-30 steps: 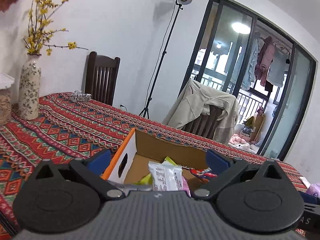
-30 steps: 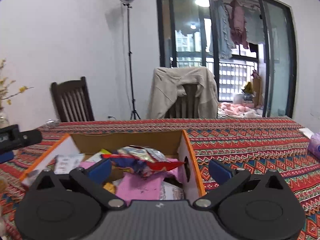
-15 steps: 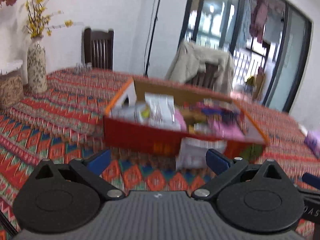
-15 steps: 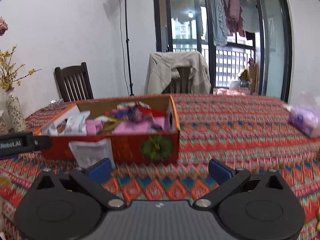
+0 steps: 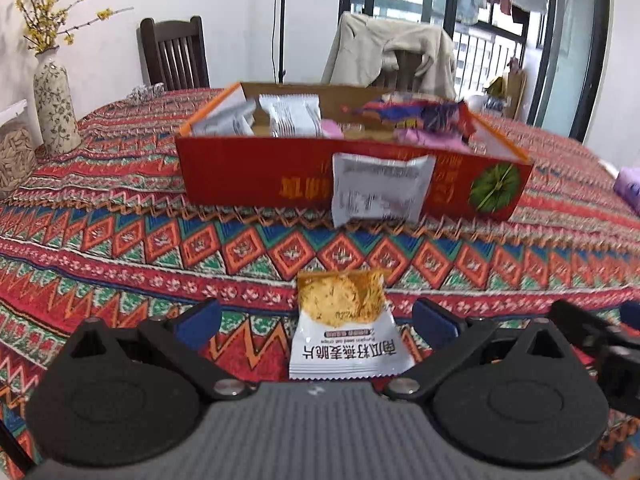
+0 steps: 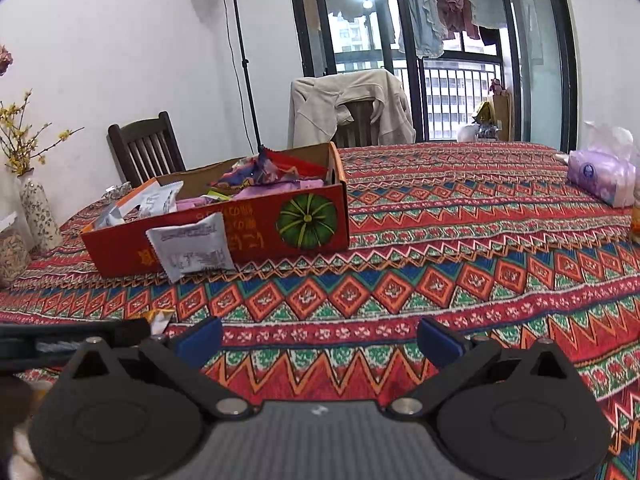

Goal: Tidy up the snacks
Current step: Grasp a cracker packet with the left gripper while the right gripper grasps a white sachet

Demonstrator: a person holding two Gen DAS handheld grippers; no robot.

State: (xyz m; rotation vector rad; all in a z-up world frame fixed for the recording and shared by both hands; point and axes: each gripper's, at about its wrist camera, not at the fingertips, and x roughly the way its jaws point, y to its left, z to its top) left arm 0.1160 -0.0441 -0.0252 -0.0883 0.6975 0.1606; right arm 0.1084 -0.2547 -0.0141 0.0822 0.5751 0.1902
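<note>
Left gripper jaws spread wide around a flat crinkly biscuit packet on the patterned tablecloth, touching nothing, right gripper equally wide and empty, glossy red cardboard snack box beyond, white sachet leaning against it.

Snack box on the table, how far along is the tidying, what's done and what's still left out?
Mostly done: the red box already holds a heap of packets. Nothing is in hand; the left gripper and right gripper are both open and empty. Left: the cracker packet lying on the tablecloth between the left gripper's fingers, and the white packet leaning against the box's front.
</note>
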